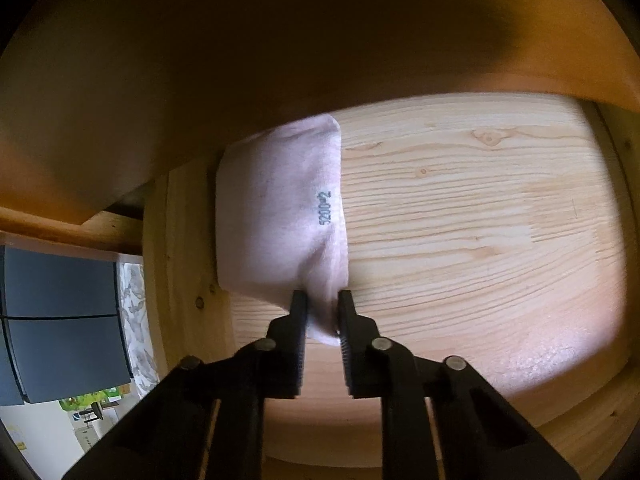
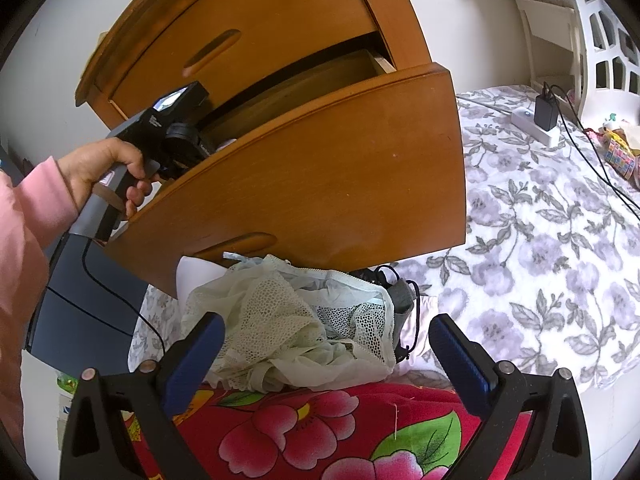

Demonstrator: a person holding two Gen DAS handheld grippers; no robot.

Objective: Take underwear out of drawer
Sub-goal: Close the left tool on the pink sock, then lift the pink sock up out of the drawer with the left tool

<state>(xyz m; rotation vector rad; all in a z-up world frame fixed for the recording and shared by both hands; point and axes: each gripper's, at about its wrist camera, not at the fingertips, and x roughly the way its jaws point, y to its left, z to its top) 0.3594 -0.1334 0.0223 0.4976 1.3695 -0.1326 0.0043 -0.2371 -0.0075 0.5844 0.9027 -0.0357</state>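
Left wrist view: left gripper (image 1: 323,304) clamped on near corner of underwear (image 1: 280,216) lying on drawer (image 1: 480,220) floor, against left wall. Grip holds only thin edge; cloth may slip when lifted. Underwear pale pink, folded, small print.

Right wrist view: right gripper (image 2: 326,344) apart, empty, above lace pile (image 2: 288,328) on bed (image 2: 540,240).

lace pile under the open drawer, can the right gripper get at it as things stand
Probably yes. The right gripper has its jaws wide open, with the lace pile lying between and just beyond the fingertips. Nothing lies between them; the drawer front hangs behind the pile, not over the approach.
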